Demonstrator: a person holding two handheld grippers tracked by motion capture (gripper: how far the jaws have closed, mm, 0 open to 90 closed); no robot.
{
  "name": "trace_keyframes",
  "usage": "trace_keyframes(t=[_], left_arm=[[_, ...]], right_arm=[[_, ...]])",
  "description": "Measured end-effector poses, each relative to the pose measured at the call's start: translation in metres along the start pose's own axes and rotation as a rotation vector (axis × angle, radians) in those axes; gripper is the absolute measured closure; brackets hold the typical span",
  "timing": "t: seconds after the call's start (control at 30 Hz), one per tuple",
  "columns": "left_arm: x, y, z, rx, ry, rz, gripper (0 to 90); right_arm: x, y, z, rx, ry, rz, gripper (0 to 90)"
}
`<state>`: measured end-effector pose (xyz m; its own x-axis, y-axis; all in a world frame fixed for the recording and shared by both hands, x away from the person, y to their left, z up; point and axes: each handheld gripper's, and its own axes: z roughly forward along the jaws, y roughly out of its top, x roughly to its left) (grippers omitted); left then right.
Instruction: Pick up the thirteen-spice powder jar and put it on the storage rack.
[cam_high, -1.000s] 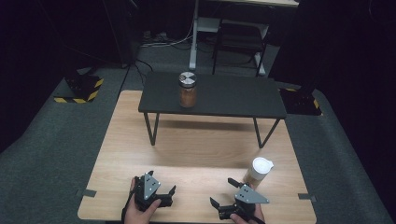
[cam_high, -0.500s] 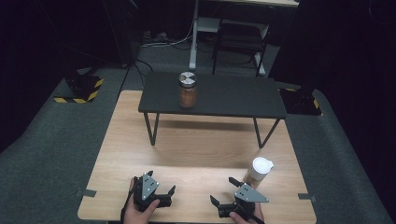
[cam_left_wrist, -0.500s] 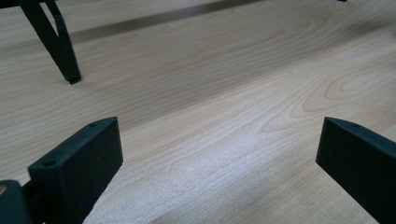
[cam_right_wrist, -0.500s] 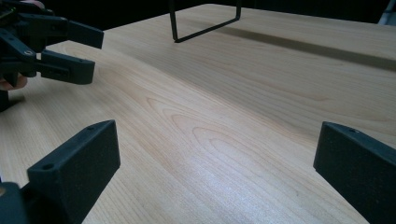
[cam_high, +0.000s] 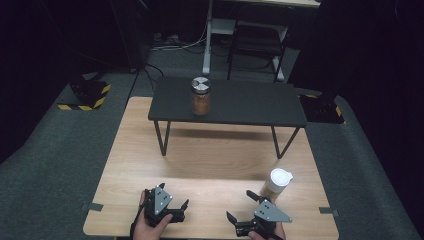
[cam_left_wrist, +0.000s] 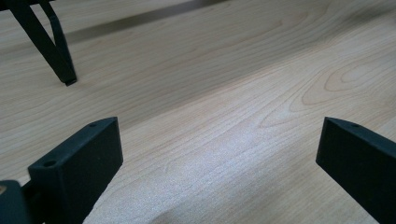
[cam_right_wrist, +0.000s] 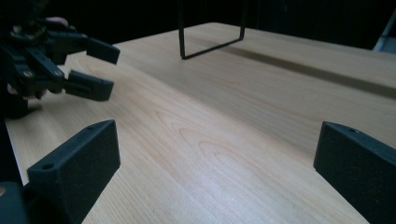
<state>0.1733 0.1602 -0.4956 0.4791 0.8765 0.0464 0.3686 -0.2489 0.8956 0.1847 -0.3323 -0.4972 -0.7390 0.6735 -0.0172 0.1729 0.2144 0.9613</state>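
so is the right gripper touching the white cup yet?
Apart. The high view shows the right gripper open and aimed left, with the white cup standing behind it; in the right gripper view, bare wooden table lies between its jaws.

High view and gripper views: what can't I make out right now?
- Jar contents: high view, too small to identify.
- White cup base: high view, hidden behind right gripper.
- Left gripper body: left gripper view, cut off by the bottom edge.

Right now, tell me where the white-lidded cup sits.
In the high view, the white-lidded cup stands on the wooden table near its right edge, just beyond the right gripper.
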Motion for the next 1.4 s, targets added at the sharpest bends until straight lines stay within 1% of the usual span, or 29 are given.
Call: trace_keyframes(t=[0.07,0.1,0.13,0.2,0.33,0.4,0.47,0.63,0.73,0.77,0.87,0.97,1.0,1.03,1.07,1.1,1.13,1.17,1.2,1.27,1.33,1.37,1.4], left_arm=[[0.002,0.000,0.000,0.001,-0.007,-0.003,0.7],[0.004,0.000,0.000,0.001,-0.014,-0.011,0.7],[0.004,0.000,0.000,0.001,-0.014,-0.011,0.7],[0.005,-0.001,0.000,-0.004,-0.017,-0.021,0.7],[0.005,-0.002,-0.001,-0.010,-0.019,-0.014,0.7],[0.005,-0.002,-0.001,-0.011,-0.020,-0.008,0.7],[0.004,-0.002,-0.001,-0.011,-0.020,-0.006,0.7],[0.005,-0.002,-0.001,-0.010,-0.022,-0.008,0.7],[0.006,-0.001,-0.001,-0.006,-0.027,-0.009,0.8],[0.006,-0.001,-0.001,-0.006,-0.027,-0.009,0.7],[0.007,-0.001,0.000,-0.002,-0.033,-0.014,0.8],[0.008,0.000,0.000,0.000,-0.039,-0.018,0.7],[0.008,0.000,0.000,0.000,-0.039,-0.018,0.8],[0.009,0.000,0.000,-0.001,-0.042,-0.019,0.7],[0.009,0.000,0.000,-0.001,-0.042,-0.019,0.8],[0.010,0.000,0.000,0.001,-0.043,-0.019,0.7],[0.010,0.000,0.000,0.001,-0.043,-0.019,0.7],[0.010,0.000,0.000,0.002,-0.044,-0.019,0.8],[0.010,0.000,0.000,0.004,-0.045,-0.016,0.8],[0.010,0.000,0.000,0.004,-0.046,-0.015,0.8],[0.011,0.000,0.000,0.003,-0.049,-0.016,0.9],[0.011,0.000,0.000,0.003,-0.049,-0.016,0.9],[0.011,0.000,0.000,0.003,-0.050,-0.017,0.9]], right_arm=[[0.001,0.002,-0.003,-0.018,-0.005,0.005,0.0],[0.002,0.004,-0.006,-0.032,-0.010,0.005,0.1],[0.002,0.004,-0.006,-0.032,-0.010,0.005,0.1],[0.003,0.007,-0.013,-0.062,-0.019,-0.007,0.1],[0.003,0.011,-0.020,-0.095,-0.030,-0.021,0.0],[0.003,0.012,-0.027,-0.121,-0.045,-0.018,0.0],[0.002,0.013,-0.030,-0.130,-0.050,-0.017,0.0],[-0.005,0.013,-0.046,-0.172,-0.103,0.004,0.0],[-0.007,0.012,-0.055,-0.192,-0.133,0.005,0.0],[-0.007,0.012,-0.055,-0.192,-0.133,0.005,0.0],[-0.009,0.011,-0.063,-0.206,-0.161,0.016,0.0],[-0.009,0.010,-0.069,-0.204,-0.187,0.009,0.0],[-0.009,0.010,-0.069,-0.204,-0.187,0.009,0.0],[-0.009,0.009,-0.072,-0.200,-0.205,0.007,0.0],[-0.009,0.009,-0.072,-0.200,-0.205,0.007,0.0],[-0.010,0.007,-0.076,-0.198,-0.222,0.011,0.0],[-0.010,0.007,-0.076,-0.198,-0.222,0.011,0.0],[-0.012,0.005,-0.079,-0.194,-0.242,0.014,0.0],[-0.012,0.004,-0.081,-0.192,-0.250,0.015,0.0],[-0.013,0.003,-0.082,-0.189,-0.258,0.016,0.0],[-0.016,0.000,-0.086,-0.182,-0.280,0.032,0.0],[-0.016,0.000,-0.086,-0.182,-0.280,0.032,0.0],[-0.018,-0.002,-0.088,-0.176,-0.289,0.035,0.0]])
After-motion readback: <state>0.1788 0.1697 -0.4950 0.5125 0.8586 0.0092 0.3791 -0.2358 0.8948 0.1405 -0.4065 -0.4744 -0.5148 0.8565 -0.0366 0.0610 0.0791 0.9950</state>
